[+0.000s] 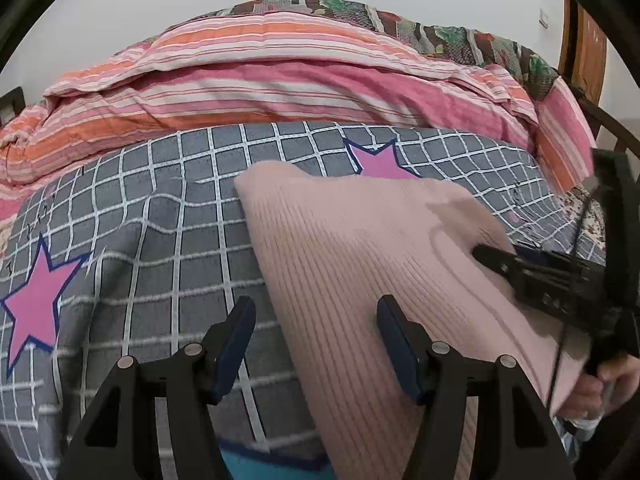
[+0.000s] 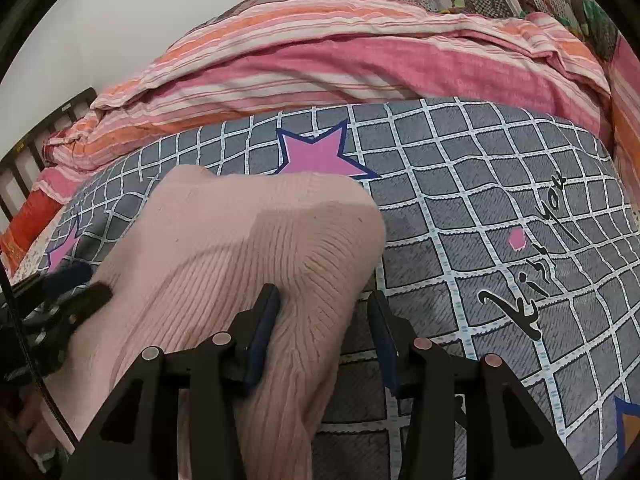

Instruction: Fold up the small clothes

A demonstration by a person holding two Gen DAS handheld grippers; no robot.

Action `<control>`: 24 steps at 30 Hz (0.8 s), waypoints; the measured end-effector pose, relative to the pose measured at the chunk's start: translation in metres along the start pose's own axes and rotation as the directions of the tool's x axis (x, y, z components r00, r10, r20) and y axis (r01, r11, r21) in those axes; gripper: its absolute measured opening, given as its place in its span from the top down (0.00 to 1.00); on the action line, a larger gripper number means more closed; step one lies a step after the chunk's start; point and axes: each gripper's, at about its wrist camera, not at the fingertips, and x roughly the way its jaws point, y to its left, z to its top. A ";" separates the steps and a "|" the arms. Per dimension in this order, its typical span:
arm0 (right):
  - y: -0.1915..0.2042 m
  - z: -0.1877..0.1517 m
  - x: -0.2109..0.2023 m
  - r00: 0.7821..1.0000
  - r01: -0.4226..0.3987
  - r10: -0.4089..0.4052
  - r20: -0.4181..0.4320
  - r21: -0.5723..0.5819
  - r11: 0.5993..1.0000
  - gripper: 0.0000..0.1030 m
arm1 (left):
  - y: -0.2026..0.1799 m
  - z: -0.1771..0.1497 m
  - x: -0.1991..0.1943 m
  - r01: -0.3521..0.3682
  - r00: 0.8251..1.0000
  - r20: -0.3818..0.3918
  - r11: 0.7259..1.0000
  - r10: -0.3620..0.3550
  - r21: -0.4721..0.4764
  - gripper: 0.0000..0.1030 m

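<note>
A pink ribbed knit garment (image 1: 360,256) lies on a grey checked bedsheet (image 1: 160,208) with pink stars. My left gripper (image 1: 316,344) is open, its jaws straddling the garment's left edge low over the sheet. My right gripper (image 2: 324,332) is open, with a raised fold of the same garment (image 2: 240,248) between its jaws at the garment's right edge. The right gripper also shows in the left wrist view (image 1: 520,272), resting over the garment. The left gripper shows at the left of the right wrist view (image 2: 76,292).
A pink and orange striped quilt (image 1: 260,76) is bunched along the far side of the bed, with a patchwork cover (image 1: 440,36) behind it. A dark bed frame (image 2: 36,136) is at far left. The sheet carries black script lettering (image 2: 532,264) on the right.
</note>
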 end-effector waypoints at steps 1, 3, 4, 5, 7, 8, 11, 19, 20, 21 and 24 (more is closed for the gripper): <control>0.000 0.000 0.000 1.000 0.002 -0.002 -0.001 0.000 1.000 0.58 | 0.000 -0.003 -0.002 0.001 1.000 0.001 1.000 -0.001 -0.007 0.40; 0.002 0.000 -0.002 1.000 0.009 -0.009 0.003 -0.006 1.000 0.58 | 0.001 -0.008 -0.005 0.000 1.000 0.002 1.000 0.000 -0.020 0.40; 0.002 0.000 -0.003 1.000 0.013 -0.013 0.005 -0.010 1.000 0.58 | 0.001 -0.010 -0.006 0.001 1.000 0.004 1.000 -0.001 -0.025 0.40; 0.004 -0.001 -0.004 1.000 0.020 -0.020 0.009 -0.017 1.000 0.58 | 0.002 -0.013 -0.008 0.000 1.000 0.004 1.000 0.000 -0.031 0.40; 0.006 -0.003 -0.009 0.999 0.027 -0.027 0.023 -0.027 0.999 0.58 | 0.001 -0.015 -0.009 -0.002 1.000 0.003 0.999 0.002 -0.033 0.40; 0.006 -0.004 -0.011 0.999 0.031 -0.030 0.026 -0.035 0.999 0.58 | 0.001 -0.016 -0.010 -0.004 1.000 0.003 0.999 0.005 -0.031 0.40; 0.007 -0.006 -0.019 0.999 0.025 -0.024 0.034 -0.044 0.999 0.57 | 0.001 -0.017 -0.010 -0.014 1.000 0.010 1.000 0.014 -0.027 0.38; 0.005 -0.018 -0.041 0.998 -0.008 0.012 0.059 -0.069 0.998 0.57 | 0.008 -0.021 -0.004 0.008 1.000 0.025 0.998 -0.006 -0.070 0.30; 0.006 -0.020 -0.038 0.998 0.001 0.003 0.059 -0.080 0.997 0.58 | 0.009 -0.020 -0.002 0.018 1.000 0.018 0.997 -0.017 -0.077 0.30; 0.005 -0.022 -0.035 0.999 0.004 0.000 0.051 -0.079 0.997 0.58 | 0.010 -0.020 -0.001 0.023 1.000 0.015 0.996 -0.022 -0.081 0.30; 0.000 -0.021 -0.032 0.999 -0.008 0.009 0.033 -0.043 0.999 0.58 | 0.010 -0.019 0.001 0.030 0.999 0.017 0.996 -0.029 -0.082 0.30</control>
